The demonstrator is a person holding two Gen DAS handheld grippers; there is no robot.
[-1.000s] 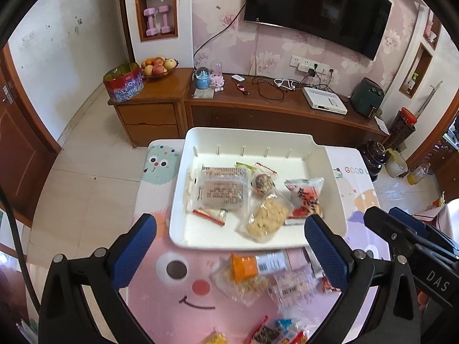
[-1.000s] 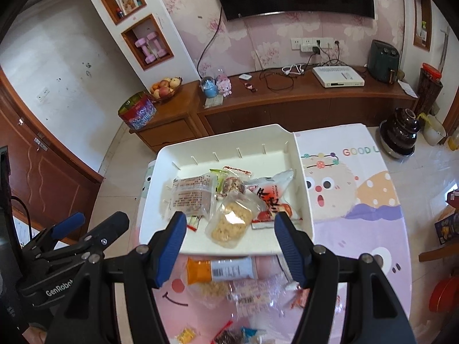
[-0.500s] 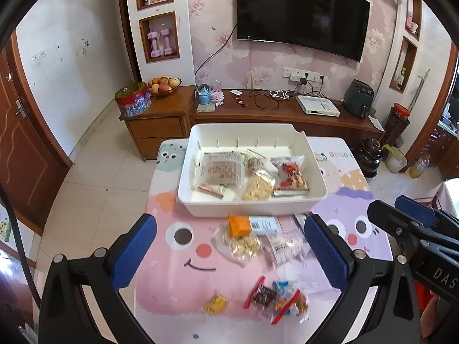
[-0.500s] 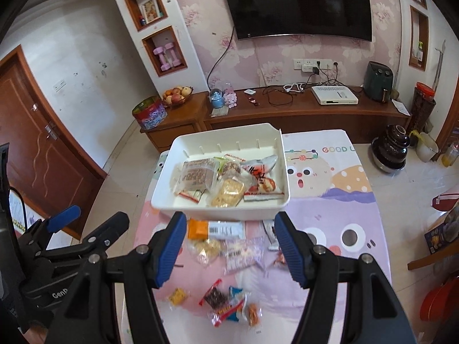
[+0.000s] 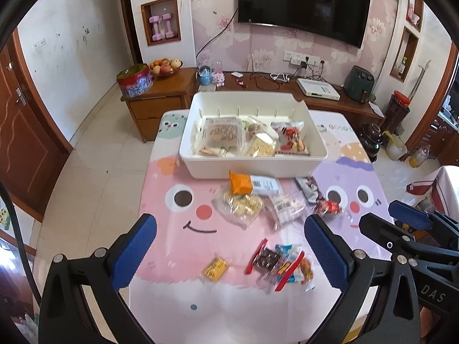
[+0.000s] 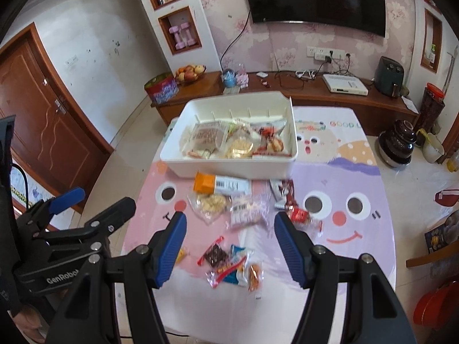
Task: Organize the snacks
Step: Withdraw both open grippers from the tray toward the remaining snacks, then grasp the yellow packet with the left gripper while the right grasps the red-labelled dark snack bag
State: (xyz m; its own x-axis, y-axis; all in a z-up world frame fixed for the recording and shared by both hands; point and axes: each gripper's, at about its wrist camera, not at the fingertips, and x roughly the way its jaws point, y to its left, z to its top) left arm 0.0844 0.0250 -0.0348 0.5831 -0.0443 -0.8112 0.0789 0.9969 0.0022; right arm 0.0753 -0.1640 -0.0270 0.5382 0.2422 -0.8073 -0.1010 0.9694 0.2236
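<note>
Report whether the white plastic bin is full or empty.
Partly full: the white plastic bin holds several snack packets across its floor, well below the rim.

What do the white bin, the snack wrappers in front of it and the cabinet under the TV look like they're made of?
White bin: likely rigid plastic, smooth matte, with moulded ribs inside. Snack wrappers: thin clear or printed plastic film, glossy and crinkled, contents showing through some. Cabinet: looks like wood or wood veneer, reddish-brown with a slight sheen.

i see pink floral walls (image 5: 272, 43), a tv (image 5: 304, 3), a wooden cabinet (image 5: 160, 100), a brown door (image 6: 43, 114), pale floor tiles (image 5: 100, 132), daylight.
</note>
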